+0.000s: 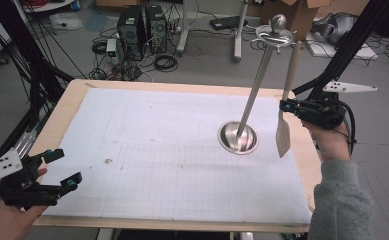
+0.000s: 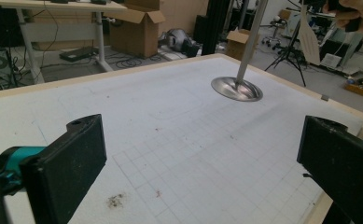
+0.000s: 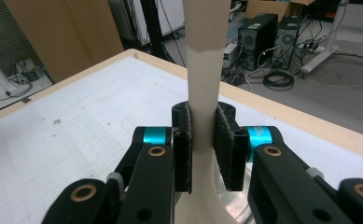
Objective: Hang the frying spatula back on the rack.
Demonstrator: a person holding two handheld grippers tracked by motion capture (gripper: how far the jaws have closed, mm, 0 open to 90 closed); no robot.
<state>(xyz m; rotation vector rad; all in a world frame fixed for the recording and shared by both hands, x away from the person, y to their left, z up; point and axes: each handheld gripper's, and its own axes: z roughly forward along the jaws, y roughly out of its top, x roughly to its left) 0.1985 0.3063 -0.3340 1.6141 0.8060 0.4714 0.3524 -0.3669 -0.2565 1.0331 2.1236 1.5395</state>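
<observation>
The table (image 1: 72,105) carries a white gridded mat (image 1: 172,150) with a tall steel stand (image 1: 254,95) toward its right. The right gripper (image 3: 202,149) holds a pale spatula (image 1: 288,95) upright just beside the stand, jaws clenched on its handle (narrow purchase). It could swing and knock the pole. The left gripper (image 1: 62,167) idles, jaws spread and empty.

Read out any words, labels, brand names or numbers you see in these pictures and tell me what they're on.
None can be read. The gridded mat carries only ruled lines, the wooden spatula and metal stand are bare, and any marks on the computer towers and cardboard box are too small to read.
</observation>
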